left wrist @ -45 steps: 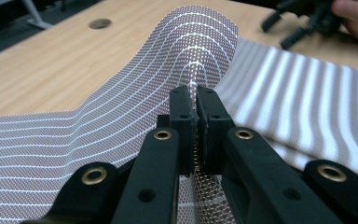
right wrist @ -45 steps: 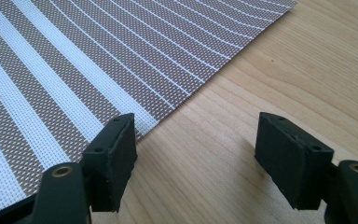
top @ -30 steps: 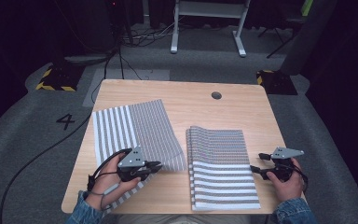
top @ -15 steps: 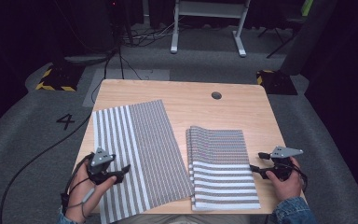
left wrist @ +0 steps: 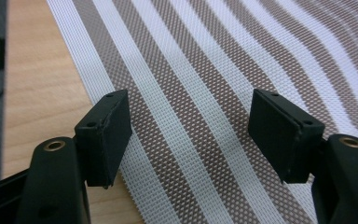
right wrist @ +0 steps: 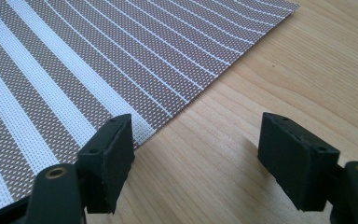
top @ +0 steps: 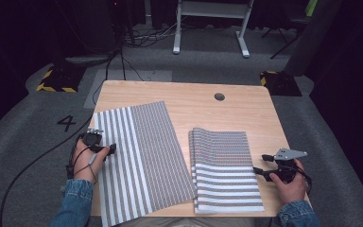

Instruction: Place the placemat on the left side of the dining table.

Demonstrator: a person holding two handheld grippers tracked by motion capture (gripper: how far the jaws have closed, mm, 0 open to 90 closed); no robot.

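Note:
Two brown-and-white striped mats lie on the wooden table point(top: 194, 101). The left mat point(top: 142, 156) is spread flat, and its front end hangs over the table's near edge. My left gripper point(top: 108, 149) is at that mat's left edge; its jaws have just been opening and now stand open above the weave point(left wrist: 205, 70), pinching nothing point(left wrist: 191, 126). The right mat point(top: 224, 175) is folded double. My right gripper point(top: 260, 163) rests open beside its right edge, one jaw over the mat's border point(right wrist: 74, 60), the other over bare wood point(right wrist: 196, 149).
A round cable hole point(top: 219, 96) sits near the table's far edge. Bare wood shows between the mats and along the back. Beyond the table are grey floor, black cables, a white stand point(top: 208, 28) and yellow-black striped blocks point(top: 56, 78).
The left gripper opened and let go of the left mat, which now lies flat. The left hand moved left to the mat's edge, then a little farther back. The right hand stayed put.

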